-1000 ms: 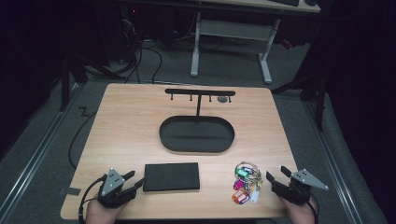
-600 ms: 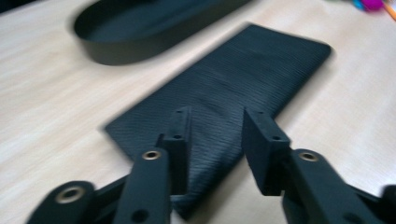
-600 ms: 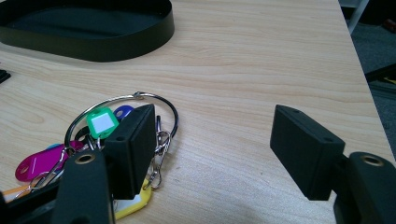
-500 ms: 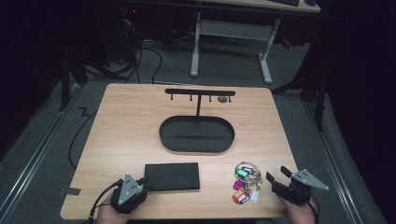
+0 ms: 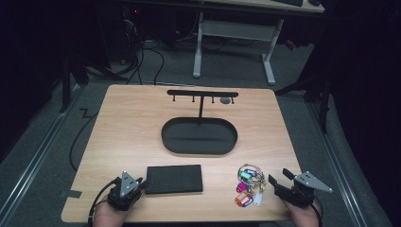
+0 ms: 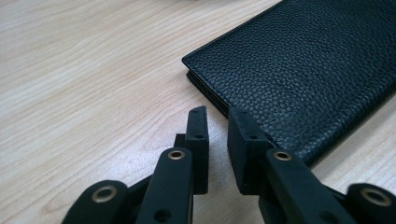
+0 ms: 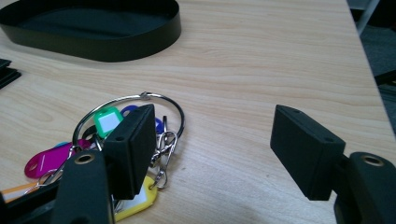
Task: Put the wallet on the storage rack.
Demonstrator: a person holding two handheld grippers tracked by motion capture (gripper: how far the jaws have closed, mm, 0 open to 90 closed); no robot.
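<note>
A black leather wallet (image 5: 174, 178) lies flat near the table's front edge. My left gripper (image 5: 139, 182) rests just left of it. In the left gripper view its jaws (image 6: 217, 117) have just been closing and stand shut but for a thin slit, nothing between them, tips at the wallet's (image 6: 303, 70) corner. A ring of coloured key tags (image 5: 248, 185) lies at the front right. My right gripper (image 5: 279, 177) sits beside it, open. In the right gripper view one fingertip (image 7: 133, 140) hangs over the key ring (image 7: 144, 96), and only bare wood lies between the jaws (image 7: 212, 122).
A black oval tray (image 5: 165, 137) sits mid-table, its wall (image 7: 116, 46) also in the right gripper view. Behind it stands a black rack with hooks (image 5: 202, 93). The table's right edge is close to my right gripper.
The left gripper's jaws have gone from wide open to shut beside the wallet's left end. The right gripper has kept still.
</note>
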